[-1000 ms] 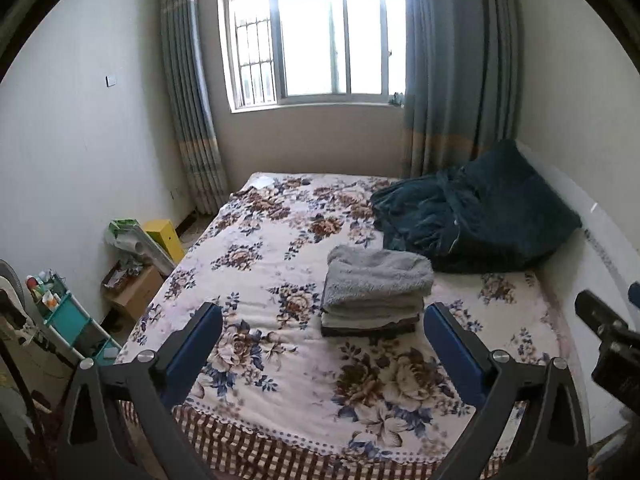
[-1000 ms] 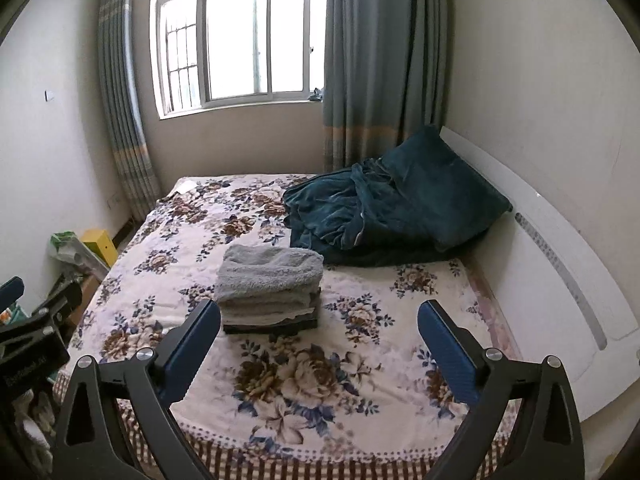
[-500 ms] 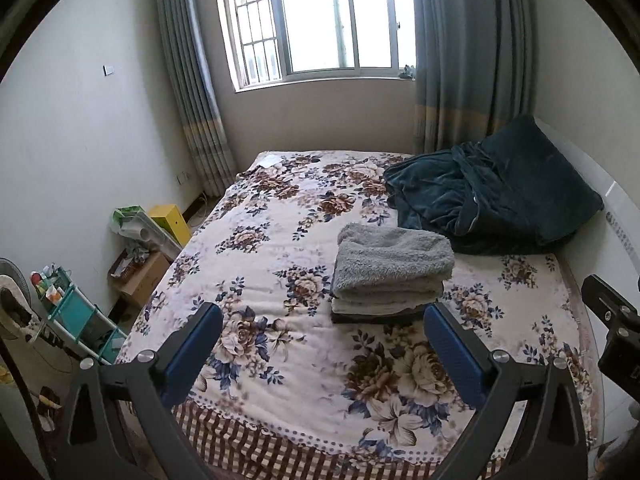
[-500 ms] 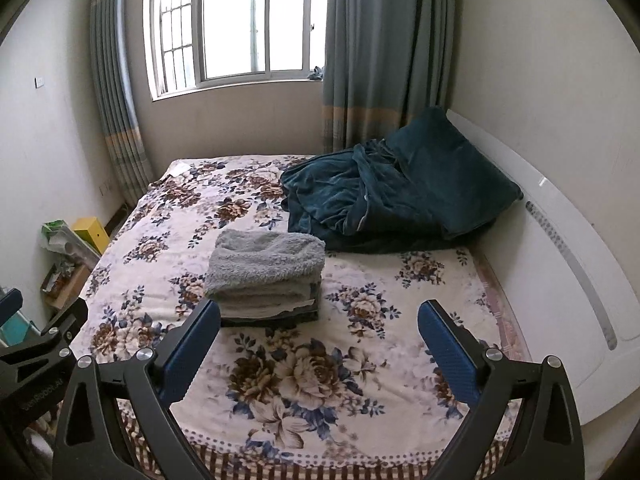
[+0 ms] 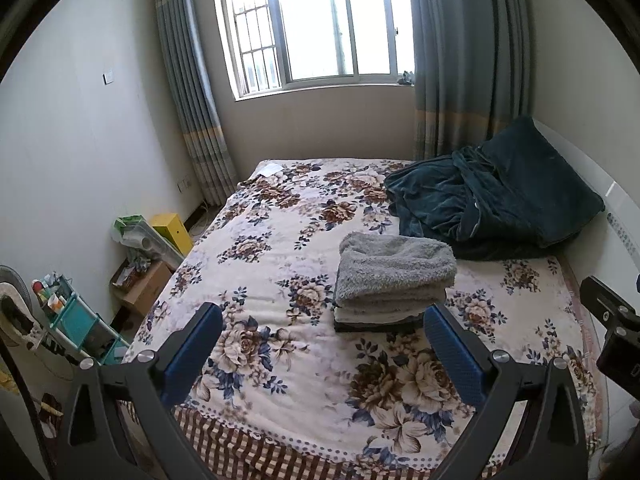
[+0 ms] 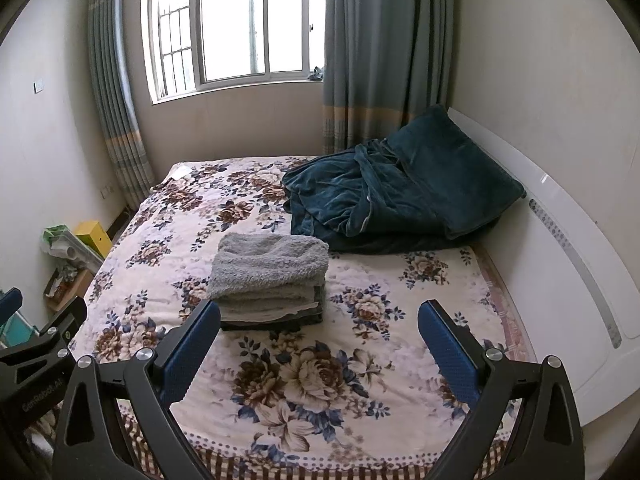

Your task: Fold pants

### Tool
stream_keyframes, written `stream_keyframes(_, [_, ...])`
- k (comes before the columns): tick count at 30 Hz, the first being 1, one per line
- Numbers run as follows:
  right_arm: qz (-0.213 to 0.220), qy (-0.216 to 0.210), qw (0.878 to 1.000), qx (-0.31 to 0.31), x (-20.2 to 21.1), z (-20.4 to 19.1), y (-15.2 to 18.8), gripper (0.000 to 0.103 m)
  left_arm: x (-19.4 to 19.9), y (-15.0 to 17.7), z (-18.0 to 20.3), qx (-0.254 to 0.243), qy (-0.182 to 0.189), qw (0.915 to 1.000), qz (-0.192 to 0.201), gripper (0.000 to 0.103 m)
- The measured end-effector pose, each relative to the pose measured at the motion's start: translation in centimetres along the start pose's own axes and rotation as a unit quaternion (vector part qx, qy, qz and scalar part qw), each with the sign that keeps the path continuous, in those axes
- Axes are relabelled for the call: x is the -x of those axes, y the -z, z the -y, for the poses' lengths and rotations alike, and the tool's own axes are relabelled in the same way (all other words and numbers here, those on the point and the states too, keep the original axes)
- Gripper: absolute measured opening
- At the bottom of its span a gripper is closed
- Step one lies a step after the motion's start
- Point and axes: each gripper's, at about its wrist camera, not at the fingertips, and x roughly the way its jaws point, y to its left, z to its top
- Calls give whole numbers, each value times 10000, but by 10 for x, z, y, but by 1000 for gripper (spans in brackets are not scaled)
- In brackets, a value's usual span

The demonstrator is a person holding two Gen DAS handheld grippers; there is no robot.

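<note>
A stack of folded garments, with fluffy grey pants (image 5: 394,270) on top, lies in the middle of the floral bed (image 5: 280,264). It also shows in the right wrist view (image 6: 268,272). My left gripper (image 5: 320,344) is open and empty, held above the near part of the bed, short of the stack. My right gripper (image 6: 320,344) is open and empty too, at about the same distance from the stack. The right gripper's body (image 5: 612,336) shows at the right edge of the left wrist view.
A dark teal blanket and pillow (image 6: 400,196) lie at the head of the bed against the white headboard (image 6: 572,264). Left of the bed stand a cardboard box (image 5: 144,284), a yellow box (image 5: 172,230) and a teal rack (image 5: 76,324). A curtained window (image 5: 320,28) is behind.
Both grippers have tilted downward and moved slightly nearer the bed, so the stack sits lower and closer in both views. Both stay open and empty.
</note>
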Motion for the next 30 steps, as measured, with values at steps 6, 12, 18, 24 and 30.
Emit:
stream_keyframes(6, [-14, 3, 10000, -17, 0, -1, 0, 101, 5, -1, -2, 24, -22, 10000, 60, 103])
stream_keyframes(12, [-40, -2, 10000, -12, 1, -4, 1, 101, 8, -1, -1, 32, -15, 10000, 80, 103])
stream_keyframes(18, [-70, -29, 10000, -45, 2, -3, 5, 101, 7, -1, -1, 20, -12, 10000, 85, 103])
stream_keyframes(24, [-72, -30, 10000, -35, 1, -4, 6, 101, 10, -4, -1, 54, -25, 9999, 104, 103])
stream_keyframes(30, [-78, -20, 10000, -49, 2, -3, 5, 101, 15, -5, -1, 81, -37, 9999, 56, 103])
